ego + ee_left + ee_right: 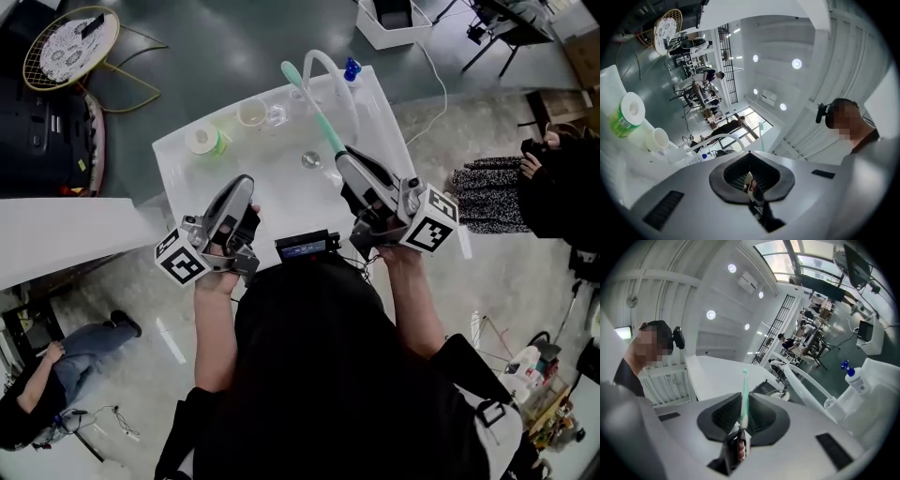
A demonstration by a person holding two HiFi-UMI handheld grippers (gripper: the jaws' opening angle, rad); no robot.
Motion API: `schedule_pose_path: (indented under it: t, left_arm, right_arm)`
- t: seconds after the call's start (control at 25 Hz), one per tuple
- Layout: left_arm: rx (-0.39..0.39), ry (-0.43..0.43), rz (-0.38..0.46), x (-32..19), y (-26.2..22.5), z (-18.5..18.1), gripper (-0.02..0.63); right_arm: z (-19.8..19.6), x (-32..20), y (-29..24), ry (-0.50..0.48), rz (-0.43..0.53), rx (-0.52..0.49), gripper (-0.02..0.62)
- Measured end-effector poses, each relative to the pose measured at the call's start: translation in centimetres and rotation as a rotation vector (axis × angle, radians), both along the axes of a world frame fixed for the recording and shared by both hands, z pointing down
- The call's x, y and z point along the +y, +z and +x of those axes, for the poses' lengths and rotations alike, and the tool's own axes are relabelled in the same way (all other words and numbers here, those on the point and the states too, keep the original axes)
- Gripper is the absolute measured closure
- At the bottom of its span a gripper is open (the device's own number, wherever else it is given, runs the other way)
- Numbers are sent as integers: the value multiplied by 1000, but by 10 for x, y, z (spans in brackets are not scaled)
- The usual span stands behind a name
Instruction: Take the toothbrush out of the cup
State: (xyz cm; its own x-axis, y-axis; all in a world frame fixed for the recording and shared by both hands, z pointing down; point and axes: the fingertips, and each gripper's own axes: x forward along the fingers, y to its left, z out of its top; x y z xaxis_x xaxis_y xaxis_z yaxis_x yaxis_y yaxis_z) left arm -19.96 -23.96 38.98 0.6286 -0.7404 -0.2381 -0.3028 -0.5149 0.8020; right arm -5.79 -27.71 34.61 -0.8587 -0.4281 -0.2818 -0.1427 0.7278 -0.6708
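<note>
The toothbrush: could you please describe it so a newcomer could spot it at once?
Find the white table. Over its right half, the right gripper clamps a slender stick. That toothbrush is mint green and long, unlike the squat cup and roll.

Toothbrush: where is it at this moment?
In the head view, right of centre: the toothbrush is clamped between the jaws of the right gripper, its head pointing away over the table beside the curved white tube, clear of the cup further left.

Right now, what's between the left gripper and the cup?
Nothing: in the head view, only bare white table lies between the left gripper and the cup. The toothbrush sits clamped in the right gripper.
</note>
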Motion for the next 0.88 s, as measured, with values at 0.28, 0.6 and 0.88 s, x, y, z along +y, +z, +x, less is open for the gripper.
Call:
schedule_pose_path:
  t: [0.28, 0.6, 0.88]
  left_arm:
    - [-19, 8, 2, 4, 0, 6, 598]
    - [-16, -18, -6, 9, 1, -4, 598]
    - [-17, -25, -4, 10, 3, -5, 598]
  right_arm:
    - [-7, -3, -9, -13, 38, 6, 541]
    - [-18, -1, -8, -29, 44, 18, 541]
    - [-18, -1, -7, -30, 53, 23, 541]
